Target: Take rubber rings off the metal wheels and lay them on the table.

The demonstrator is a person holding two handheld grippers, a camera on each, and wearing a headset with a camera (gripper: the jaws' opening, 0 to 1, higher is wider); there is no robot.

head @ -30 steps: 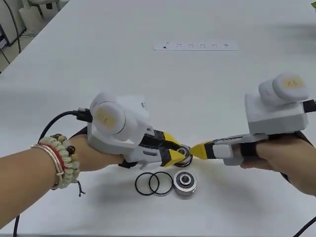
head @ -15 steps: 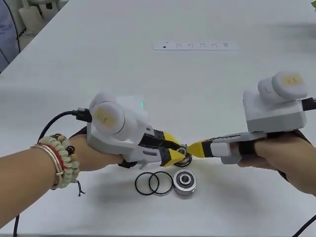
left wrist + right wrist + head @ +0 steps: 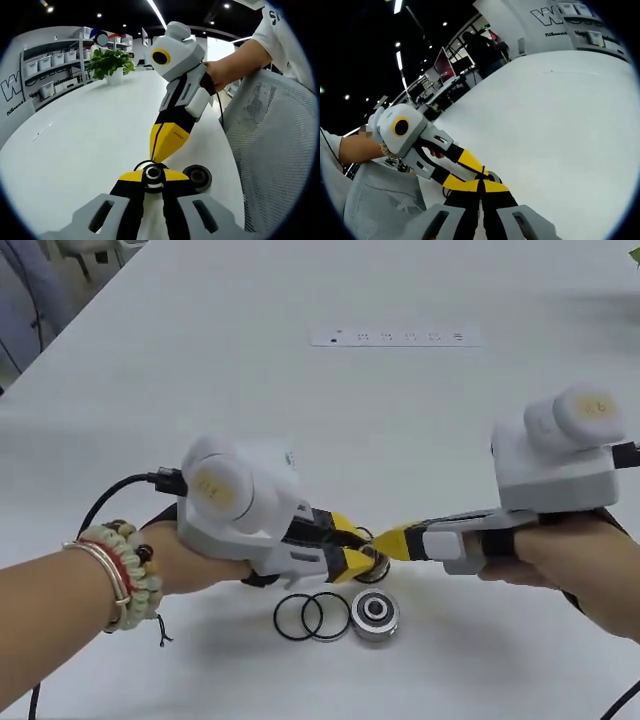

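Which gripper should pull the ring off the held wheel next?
Right. The left gripper is shut on the wheel, steadying it, and the right gripper has its closed fingers at the rubber ring.

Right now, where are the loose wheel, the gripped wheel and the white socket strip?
loose wheel [image 3: 375,612], head view, hub face.
gripped wheel [image 3: 152,173], left gripper view, centre hub.
socket strip [image 3: 395,336], head view, top face.

White table [image 3: 300,390], power strip [image 3: 395,335], shelves of bins [image 3: 47,65], potted plant [image 3: 112,62], dark spotlit ceiling [image 3: 100,15], mesh chair [image 3: 270,150]
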